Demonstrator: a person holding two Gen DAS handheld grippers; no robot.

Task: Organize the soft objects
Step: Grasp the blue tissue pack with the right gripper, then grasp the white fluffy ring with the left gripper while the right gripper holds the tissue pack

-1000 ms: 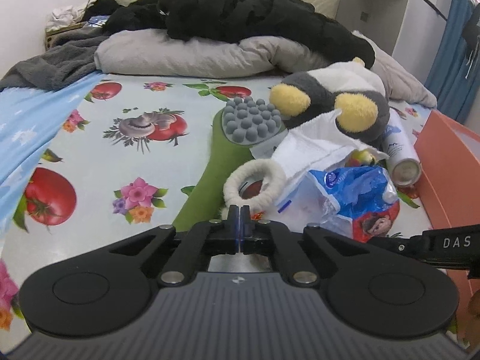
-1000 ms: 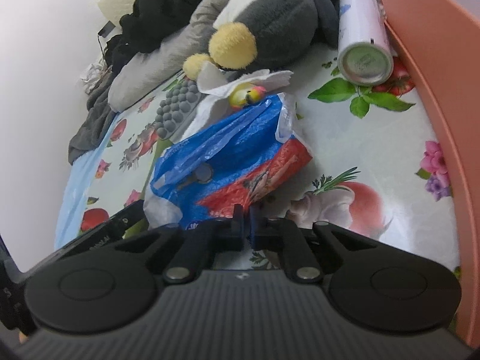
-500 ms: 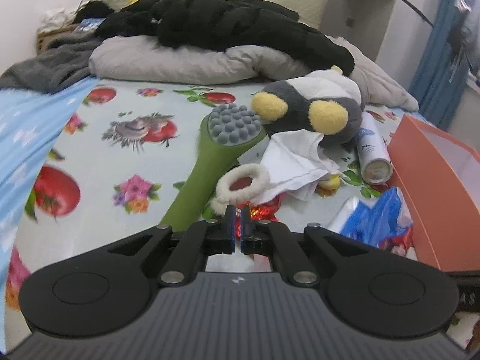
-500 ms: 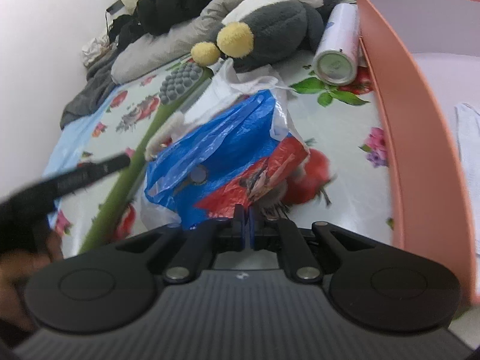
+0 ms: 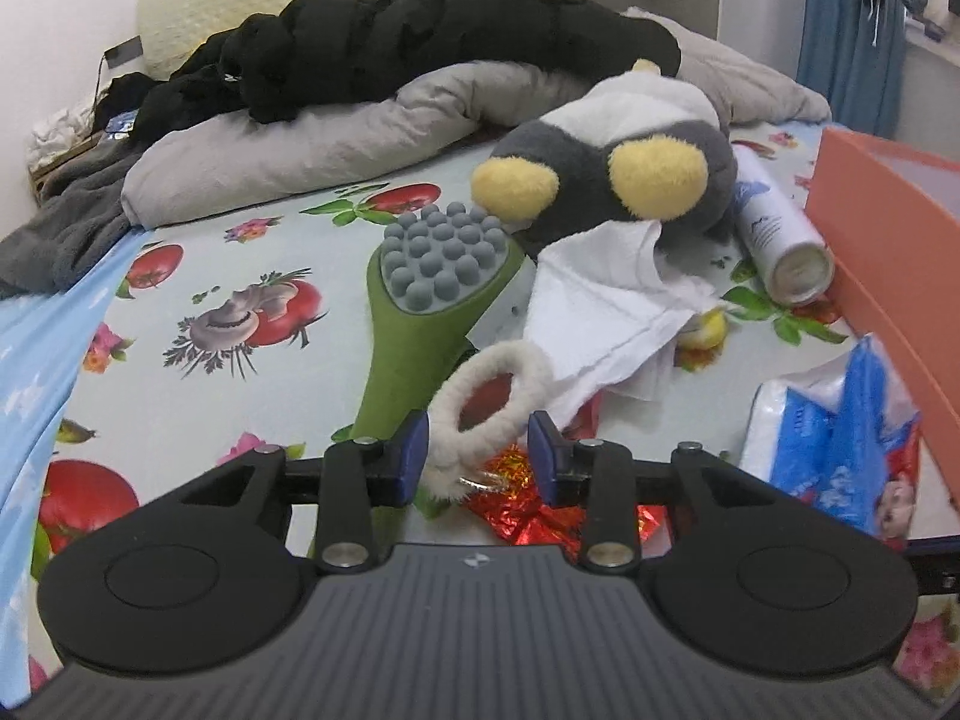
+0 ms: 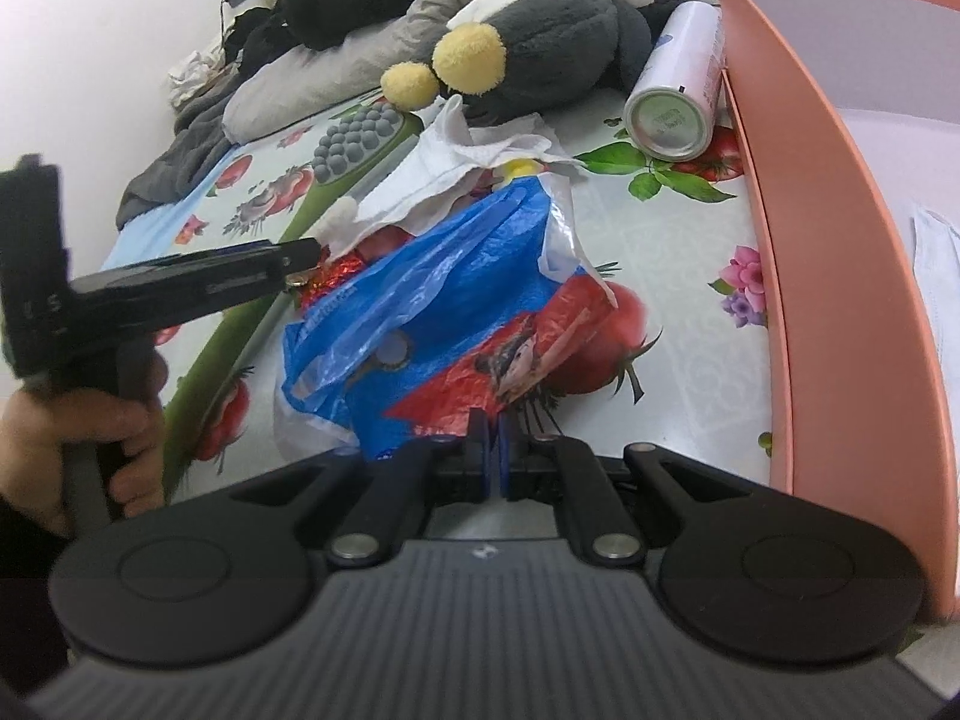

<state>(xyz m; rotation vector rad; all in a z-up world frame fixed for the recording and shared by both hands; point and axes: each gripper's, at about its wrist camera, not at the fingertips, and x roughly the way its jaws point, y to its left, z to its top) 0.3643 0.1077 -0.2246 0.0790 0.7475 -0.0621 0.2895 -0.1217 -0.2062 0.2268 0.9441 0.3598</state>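
Observation:
A fluffy white ring (image 5: 510,369) lies on the flowered bed sheet, leaning on a green massage brush (image 5: 414,348). My left gripper (image 5: 478,450) is opening; the ring's near end sits between its jaws, close to the left pad, with a gap at the right pad. My right gripper (image 6: 492,450) is shut on the red lower edge of a blue plastic bag (image 6: 432,300). Behind lie a white cloth (image 5: 606,294) and a grey plush penguin (image 5: 630,180) with yellow feet. In the right wrist view the left gripper (image 6: 300,252) reaches in, held by a hand (image 6: 78,438).
An orange box (image 6: 810,240) stands along the right side, a white spray can (image 6: 678,96) lying against it. Red foil (image 5: 540,504) lies under the ring. A grey pillow (image 5: 300,144) and black clothing (image 5: 420,42) fill the head of the bed.
The left gripper's jaws have parted around the fluffy ring's near end. The blue bag has slid right toward the orange box with the right gripper.

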